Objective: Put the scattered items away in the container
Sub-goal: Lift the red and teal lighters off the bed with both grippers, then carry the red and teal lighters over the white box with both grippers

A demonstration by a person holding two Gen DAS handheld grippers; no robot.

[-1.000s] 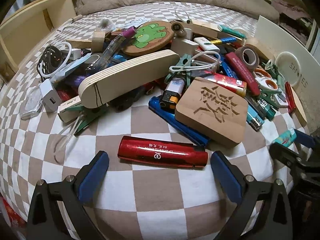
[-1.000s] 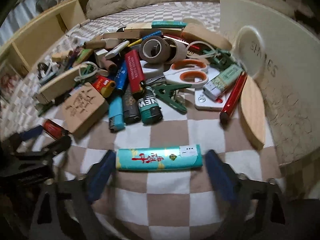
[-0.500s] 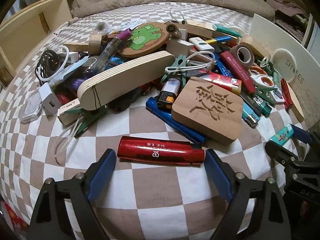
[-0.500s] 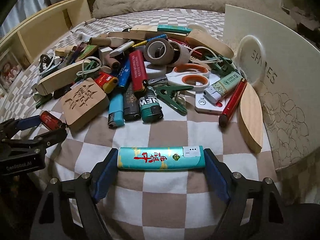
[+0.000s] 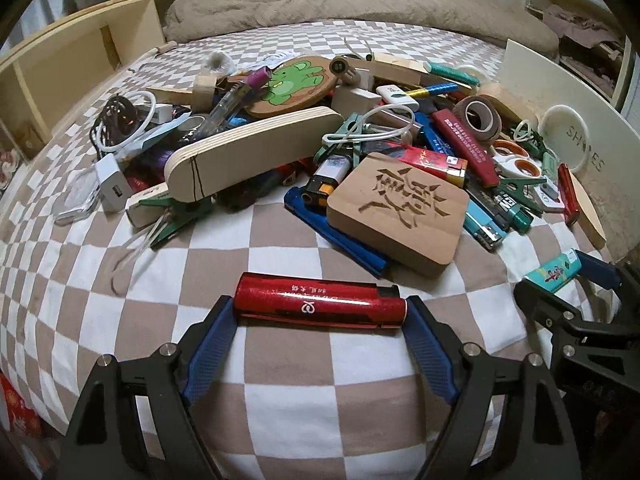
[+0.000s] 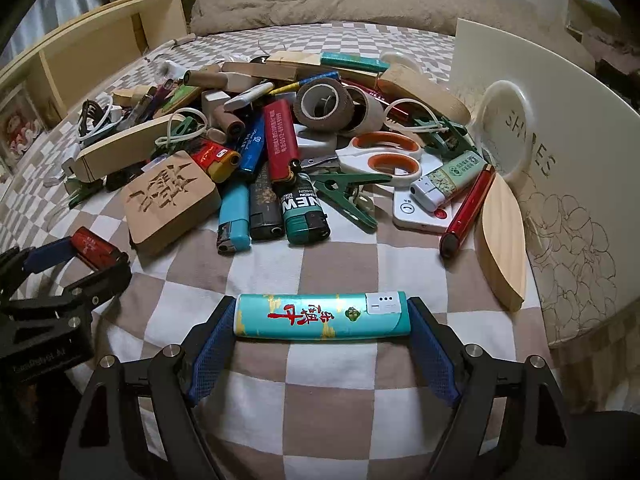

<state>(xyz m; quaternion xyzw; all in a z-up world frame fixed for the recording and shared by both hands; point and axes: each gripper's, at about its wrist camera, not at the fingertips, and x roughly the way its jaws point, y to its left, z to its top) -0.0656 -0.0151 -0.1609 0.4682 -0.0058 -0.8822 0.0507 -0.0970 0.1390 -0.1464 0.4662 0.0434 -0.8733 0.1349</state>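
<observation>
My left gripper (image 5: pixel 320 312) is shut on a red lighter (image 5: pixel 320 300), its blue pads pressing both ends, low over the checkered bedcover. My right gripper (image 6: pixel 322 318) is shut on a teal lighter (image 6: pixel 322 316) the same way. Each gripper shows in the other view: the right one with the teal lighter (image 5: pixel 554 270) at the right edge, the left one with the red lighter (image 6: pixel 94 246) at the left edge. A white container (image 6: pixel 560 128) with a round handle hole stands on the right. A pile of scattered items (image 5: pixel 340 140) lies ahead.
The pile holds a carved wooden block (image 5: pixel 400 208), a long plywood piece (image 5: pixel 256 152), scissors (image 6: pixel 380 156), tape rolls (image 6: pixel 324 104), several lighters, clips and cables. A wooden leaf shape (image 6: pixel 502 240) lies by the container. A wooden shelf (image 5: pixel 72 64) stands at the left.
Both grippers closed from wide open onto the ends of their lighters. The views rose slightly, and both lighters now sit between the pads.
</observation>
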